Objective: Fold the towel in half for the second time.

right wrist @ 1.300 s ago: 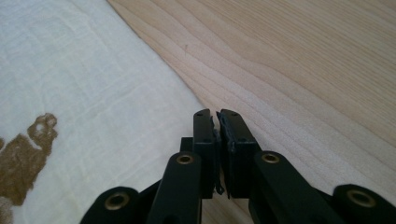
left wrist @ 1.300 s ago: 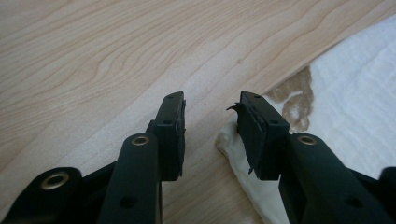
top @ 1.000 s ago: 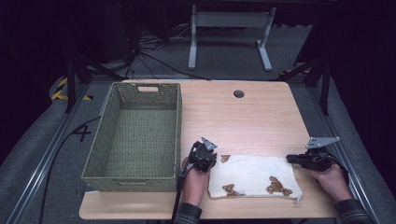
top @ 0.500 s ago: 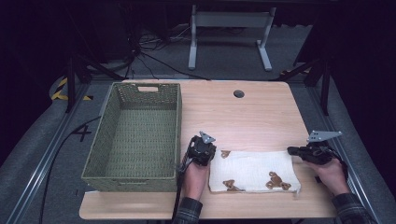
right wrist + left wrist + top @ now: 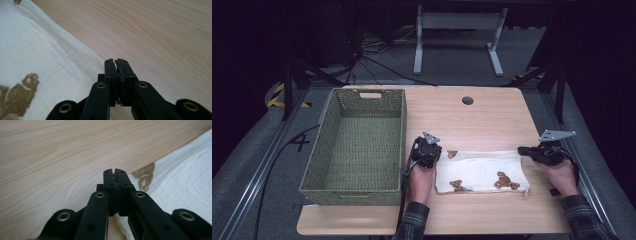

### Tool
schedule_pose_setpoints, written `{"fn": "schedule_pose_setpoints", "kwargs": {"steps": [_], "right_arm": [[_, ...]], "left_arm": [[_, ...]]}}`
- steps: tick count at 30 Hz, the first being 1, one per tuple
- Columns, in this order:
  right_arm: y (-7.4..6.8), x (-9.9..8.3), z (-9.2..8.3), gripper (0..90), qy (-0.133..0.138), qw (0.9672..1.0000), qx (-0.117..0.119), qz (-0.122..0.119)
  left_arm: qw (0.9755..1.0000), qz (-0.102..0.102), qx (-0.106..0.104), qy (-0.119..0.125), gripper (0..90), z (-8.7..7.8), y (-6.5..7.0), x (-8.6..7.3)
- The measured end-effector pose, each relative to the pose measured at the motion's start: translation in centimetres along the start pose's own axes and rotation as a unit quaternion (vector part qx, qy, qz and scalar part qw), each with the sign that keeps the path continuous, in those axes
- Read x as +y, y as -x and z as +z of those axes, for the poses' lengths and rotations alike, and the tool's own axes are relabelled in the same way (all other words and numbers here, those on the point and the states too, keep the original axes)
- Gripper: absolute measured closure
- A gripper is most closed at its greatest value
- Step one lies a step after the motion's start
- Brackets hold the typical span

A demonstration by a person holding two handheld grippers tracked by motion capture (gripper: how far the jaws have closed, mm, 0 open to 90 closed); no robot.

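A white cloth (image 5: 482, 170) with brown bear prints lies flat on the wooden table (image 5: 482, 122), near its front edge. My left gripper (image 5: 436, 156) sits at the cloth's far left corner. In the left gripper view that gripper (image 5: 115, 171) has its jaws pressed together, with white cloth (image 5: 185, 177) bunched under them. My right gripper (image 5: 521, 150) is at the far right corner, pointing left. The right gripper view shows it (image 5: 116, 60) shut too, at the cloth's (image 5: 37, 50) edge, with threads caught between the jaws.
A green woven basket (image 5: 403, 130), with nothing in it, stands on the left half of the table, right beside my left hand. A round cable hole (image 5: 468, 100) sits near the far edge. Bare wood stretches beyond the cloth.
Both grippers have moved a little away from the person, drawing the cloth's far edge along. The cloth now lies farther from the front edge and looks flatter.
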State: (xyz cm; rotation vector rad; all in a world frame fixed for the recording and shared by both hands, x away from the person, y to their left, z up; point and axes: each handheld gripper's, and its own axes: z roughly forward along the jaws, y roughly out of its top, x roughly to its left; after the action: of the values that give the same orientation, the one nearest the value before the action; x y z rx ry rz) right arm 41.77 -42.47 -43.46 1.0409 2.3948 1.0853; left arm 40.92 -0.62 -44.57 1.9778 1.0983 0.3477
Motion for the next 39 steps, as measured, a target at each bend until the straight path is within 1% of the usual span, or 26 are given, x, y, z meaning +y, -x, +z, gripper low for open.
{"fn": "schedule_pose_setpoints", "kwargs": {"steps": [2,3,6,11,14,20,21,22,23,24,25,28,31,34,35,38,39], "right_arm": [[-0.1,0.0,-0.2,87.4,0.003,1.0000,0.001,-0.002],[-0.5,-0.1,-0.8,87.3,0.008,1.0000,0.001,-0.006],[-0.9,-0.2,-1.2,87.4,0.011,0.9999,0.000,-0.008],[-1.3,-0.6,-2.0,87.3,0.011,0.9999,0.007,-0.011],[-1.6,-0.9,-2.3,87.3,0.009,0.9999,0.008,-0.011],[-2.4,-1.1,-3.1,87.4,0.014,0.9997,0.015,-0.015],[-2.5,-1.2,-3.2,87.4,0.014,0.9996,0.015,-0.017],[-2.7,-1.3,-3.2,87.3,0.014,0.9996,0.016,-0.017],[-2.8,-1.5,-3.3,87.4,0.013,0.9996,0.016,-0.017],[-3.0,-1.6,-3.4,87.4,0.014,0.9996,0.018,-0.016],[-3.1,-1.7,-3.5,87.4,0.013,0.9996,0.018,-0.016],[-3.5,-1.9,-3.8,87.4,0.016,0.9995,0.021,-0.018],[-3.8,-2.1,-4.1,87.3,0.015,0.9995,0.021,-0.021],[-3.9,-2.4,-4.4,87.4,0.015,0.9994,0.023,-0.020],[-4.1,-2.5,-4.5,87.4,0.014,0.9994,0.024,-0.020],[-4.5,-2.8,-4.8,87.3,0.014,0.9993,0.027,-0.023],[-4.7,-2.8,-4.9,87.3,0.015,0.9992,0.027,-0.026]], "left_arm": [[1.0000,0.004,0.002,0.002,88.5,-0.2,0.1,-0.1],[1.0000,0.006,0.003,0.003,88.5,-0.4,0.2,-0.2],[0.9999,0.009,0.003,0.007,88.5,-0.8,0.6,-0.3],[0.9998,0.015,0.003,0.014,88.5,-1.4,1.2,-0.5],[0.9998,0.015,0.005,0.014,88.5,-1.9,1.7,-0.9],[0.9997,0.012,0.000,0.021,88.5,-3.2,2.1,-1.4],[0.9997,0.013,0.000,0.019,88.5,-3.3,2.2,-1.4],[0.9998,0.011,0.000,0.017,88.5,-3.5,2.3,-1.6],[0.9998,0.015,0.000,0.017,88.5,-3.7,2.4,-1.6],[0.9998,0.012,0.001,0.016,88.5,-3.8,2.5,-1.7],[0.9998,0.015,0.002,0.016,88.5,-4.0,2.7,-1.8],[0.9996,0.020,0.009,0.016,88.5,-4.6,3.4,-2.2],[0.9995,0.024,0.014,0.014,88.5,-4.8,4.2,-2.7],[0.9994,0.027,0.016,0.014,88.5,-5.0,4.5,-3.1],[0.9996,0.023,0.014,0.014,88.5,-5.1,4.6,-3.2],[0.9995,0.024,0.013,0.018,88.5,-5.7,4.7,-3.5],[0.9995,0.022,0.012,0.018,88.5,-5.8,4.7,-3.6]]}}
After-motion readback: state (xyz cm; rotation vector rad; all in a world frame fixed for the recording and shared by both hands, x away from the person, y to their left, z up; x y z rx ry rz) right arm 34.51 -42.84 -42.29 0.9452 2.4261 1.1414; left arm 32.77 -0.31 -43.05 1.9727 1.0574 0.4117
